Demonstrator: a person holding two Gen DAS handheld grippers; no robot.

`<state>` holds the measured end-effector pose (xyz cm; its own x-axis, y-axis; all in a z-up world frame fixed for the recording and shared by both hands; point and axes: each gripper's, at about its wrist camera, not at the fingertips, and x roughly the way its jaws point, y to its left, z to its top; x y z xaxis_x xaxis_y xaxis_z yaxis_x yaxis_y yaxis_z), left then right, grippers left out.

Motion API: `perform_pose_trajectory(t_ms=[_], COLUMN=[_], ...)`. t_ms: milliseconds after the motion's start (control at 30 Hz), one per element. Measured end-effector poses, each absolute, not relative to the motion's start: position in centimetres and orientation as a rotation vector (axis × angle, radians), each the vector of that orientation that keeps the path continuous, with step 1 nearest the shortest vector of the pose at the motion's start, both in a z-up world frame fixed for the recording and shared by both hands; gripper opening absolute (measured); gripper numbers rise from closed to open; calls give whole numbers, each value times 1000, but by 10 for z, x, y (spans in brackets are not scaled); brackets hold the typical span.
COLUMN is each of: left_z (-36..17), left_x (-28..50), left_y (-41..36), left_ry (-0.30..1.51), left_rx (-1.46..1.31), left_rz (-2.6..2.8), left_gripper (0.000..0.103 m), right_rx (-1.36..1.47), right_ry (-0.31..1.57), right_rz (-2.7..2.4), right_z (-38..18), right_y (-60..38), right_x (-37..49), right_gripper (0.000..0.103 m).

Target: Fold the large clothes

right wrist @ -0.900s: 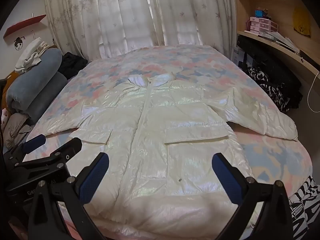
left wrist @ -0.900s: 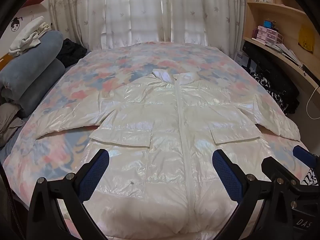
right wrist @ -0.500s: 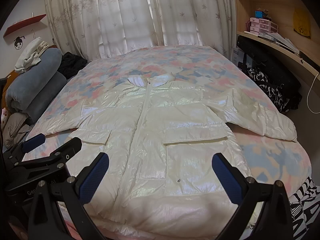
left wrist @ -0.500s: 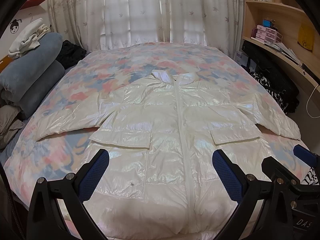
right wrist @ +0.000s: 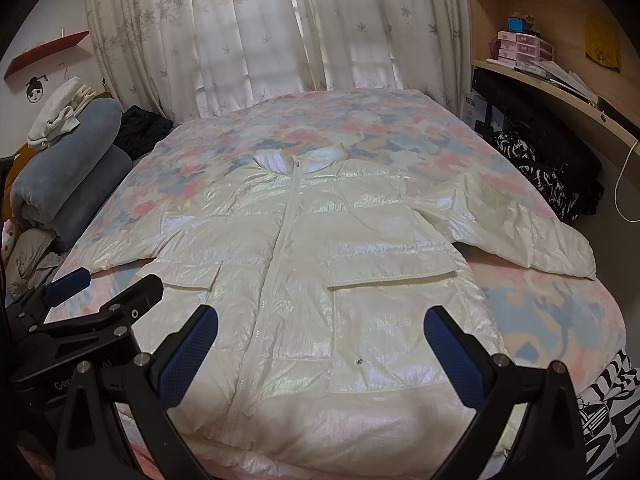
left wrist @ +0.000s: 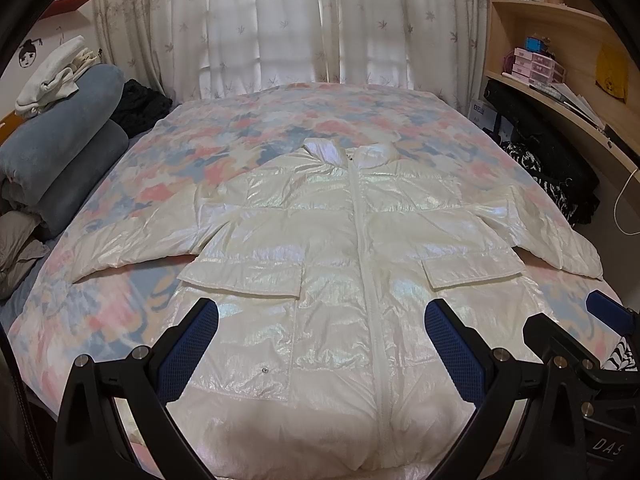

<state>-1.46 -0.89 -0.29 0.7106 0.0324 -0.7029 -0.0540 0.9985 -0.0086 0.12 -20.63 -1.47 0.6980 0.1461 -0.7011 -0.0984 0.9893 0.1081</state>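
A shiny cream puffer jacket (left wrist: 340, 248) lies flat and zipped on the bed, collar toward the window, both sleeves spread out; it also shows in the right wrist view (right wrist: 320, 260). My left gripper (left wrist: 320, 340) is open and empty, hovering above the jacket's hem on its left half. My right gripper (right wrist: 320, 340) is open and empty above the hem on the right half. The right gripper also shows at the right edge of the left wrist view (left wrist: 580, 352), and the left gripper at the left of the right wrist view (right wrist: 88, 320).
The bed has a pink and blue patterned cover (left wrist: 280, 120). Rolled grey blankets and clothes (left wrist: 60, 148) are piled on the left. A wooden desk and shelves (left wrist: 560, 92) with black bags (left wrist: 560, 168) stand on the right. Curtains hang behind.
Both grippers have drifted slightly back and up from the jacket, so the view shifts a little. The jacket has not moved and both stay open.
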Motion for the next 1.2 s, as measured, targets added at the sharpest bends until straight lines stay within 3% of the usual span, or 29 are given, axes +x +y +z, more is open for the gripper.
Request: perform_pose_trajectory(t_ms=[467,667,1200], left_z=[-7,-7,30], left_x=[-7,-7,19], left_y=[-7,-11,-30], left_ry=[782,771,708], left_rx=[-40,-37,-4], left_rz=[38,27,-45], left_gripper=[102,102,102], right_rx=[3,18,159], right_ry=[800,704,808], right_rz=[140,163,232], right_z=[-23,-14,6], right_y=[-205,-203,-244], right_x=[3,-3,24], right_gripper=[103,103,103])
